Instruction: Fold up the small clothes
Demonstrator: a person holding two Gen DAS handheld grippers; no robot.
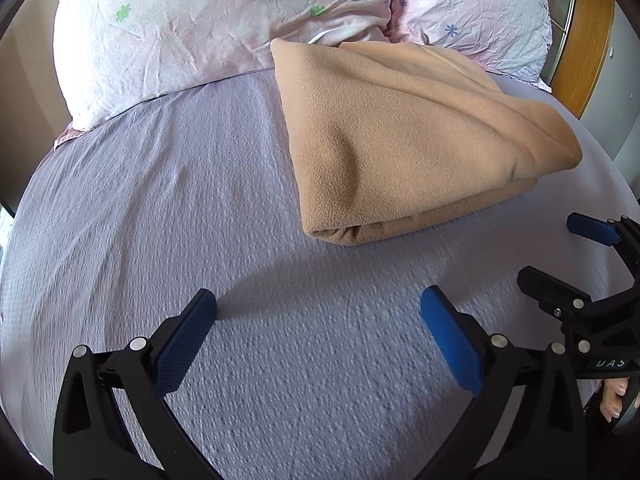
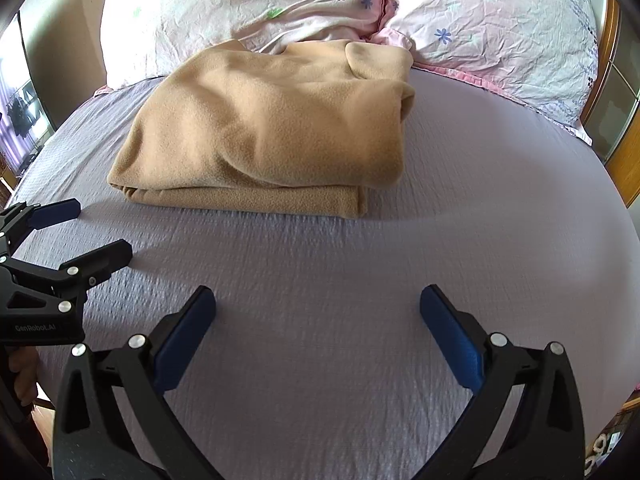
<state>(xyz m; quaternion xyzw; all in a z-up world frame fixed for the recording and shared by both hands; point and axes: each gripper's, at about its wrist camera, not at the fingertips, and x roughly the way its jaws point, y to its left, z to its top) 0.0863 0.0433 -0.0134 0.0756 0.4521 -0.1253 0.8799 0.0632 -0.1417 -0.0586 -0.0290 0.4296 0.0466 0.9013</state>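
A tan fleece garment (image 1: 404, 136) lies folded in a thick stack on the lilac bed sheet (image 1: 160, 200), its far edge against the pillows. It also shows in the right wrist view (image 2: 272, 128). My left gripper (image 1: 318, 304) is open and empty, hovering over bare sheet in front of the garment's near left corner. My right gripper (image 2: 318, 300) is open and empty, over bare sheet in front of the garment's near right part. Each gripper shows at the edge of the other's view: the right gripper (image 1: 560, 248) and the left gripper (image 2: 96, 228), both open.
Two pink floral pillows (image 1: 200, 20) (image 2: 500, 28) lie at the head of the bed behind the garment. A wooden frame (image 1: 588, 40) stands at the right, also seen in the right wrist view (image 2: 624, 152). The bed sheet (image 2: 480, 200) spreads to the right of the garment.
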